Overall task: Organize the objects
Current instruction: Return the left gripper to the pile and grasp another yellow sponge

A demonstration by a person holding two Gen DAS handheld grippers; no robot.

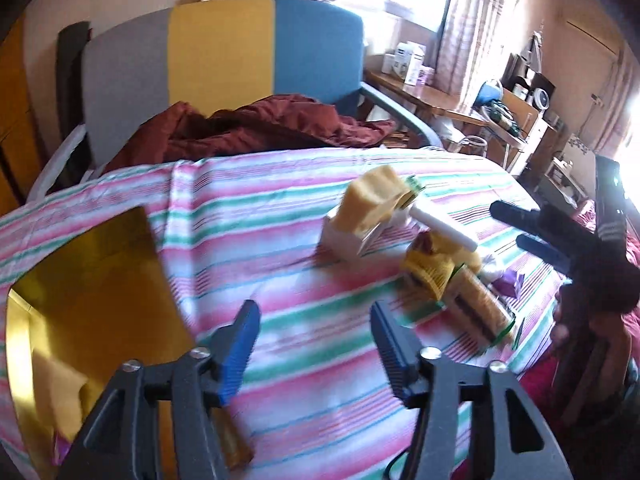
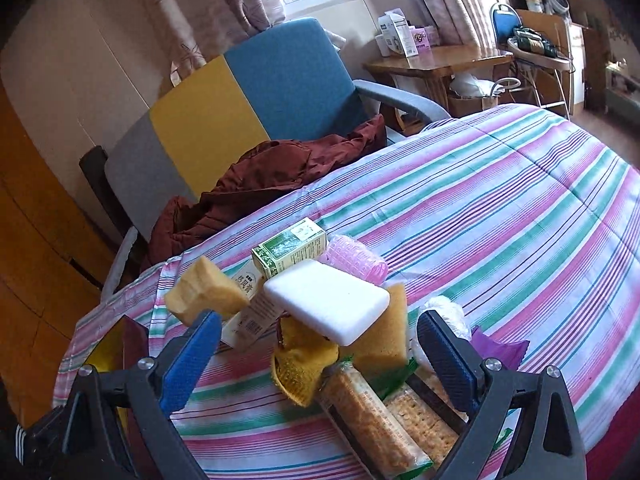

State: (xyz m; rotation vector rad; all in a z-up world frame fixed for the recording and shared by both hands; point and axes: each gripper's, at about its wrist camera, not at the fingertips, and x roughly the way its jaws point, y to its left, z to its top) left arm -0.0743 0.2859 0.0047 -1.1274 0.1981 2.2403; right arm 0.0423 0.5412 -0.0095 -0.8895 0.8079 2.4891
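A heap of small objects lies on the striped bedspread (image 2: 500, 208): a white block (image 2: 326, 300), a yellow sponge (image 2: 206, 294), a green carton (image 2: 290, 250), a pink roller (image 2: 356, 258), a yellow cloth (image 2: 302, 364), cracker packs (image 2: 372, 420). My right gripper (image 2: 318, 350) is open and empty, its jaws straddling the heap's near side. My left gripper (image 1: 314, 338) is open and empty over bare bedspread, left of the heap; the sponge (image 1: 372, 204) and cracker packs (image 1: 478, 304) show ahead to the right. The right gripper (image 1: 532, 228) shows at the right edge.
A gold box (image 1: 88, 296) lies open at the left on the bed. A grey, yellow and blue chair (image 2: 240, 92) holding a dark red garment (image 2: 272, 172) stands behind the bed. A wooden desk (image 2: 436, 60) with cartons stands by the window.
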